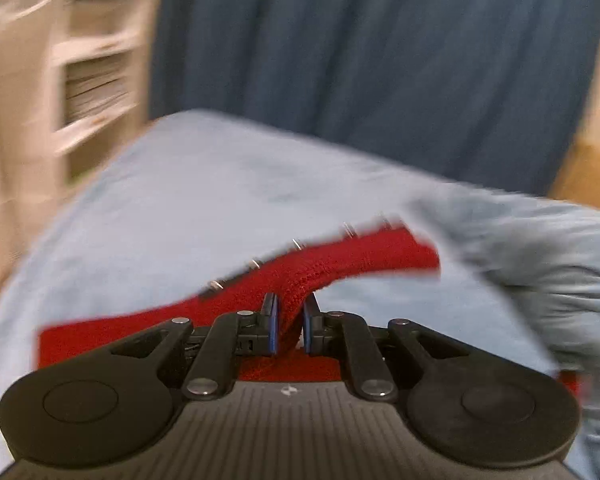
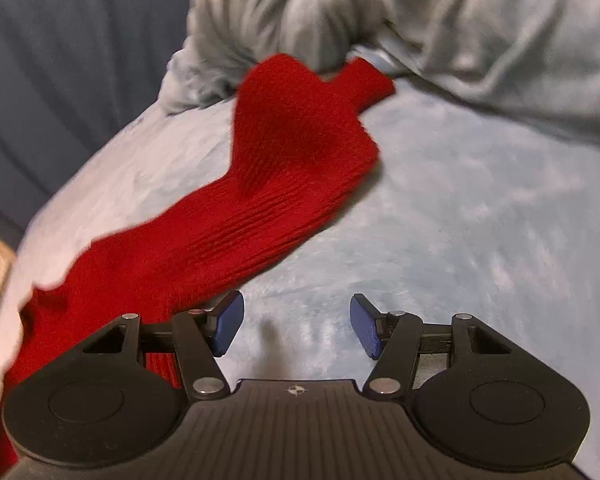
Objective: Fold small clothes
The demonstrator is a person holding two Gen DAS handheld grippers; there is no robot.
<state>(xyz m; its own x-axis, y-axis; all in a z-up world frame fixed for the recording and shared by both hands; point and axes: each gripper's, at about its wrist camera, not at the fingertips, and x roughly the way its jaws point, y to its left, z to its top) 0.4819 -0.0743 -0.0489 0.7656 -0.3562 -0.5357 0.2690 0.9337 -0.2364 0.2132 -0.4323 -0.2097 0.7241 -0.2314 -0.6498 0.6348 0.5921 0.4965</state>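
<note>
Left wrist view: the left tongs (image 1: 289,326) are clamped on a bunched fold of the red knit (image 1: 300,276), which is raised off the blanket (image 1: 188,200). Right wrist view: the right tongs (image 2: 296,330) are held half open with nothing between the pads, just beside the knit's near edge, over the blanket. The knit (image 2: 268,184) is seen stretched long across the blanket, one end lifted. A crumpled grey cloth (image 2: 440,28) lies beyond it. No finished fold is visible; folding is judged barely begun, with doubling over and flattening left
</note>
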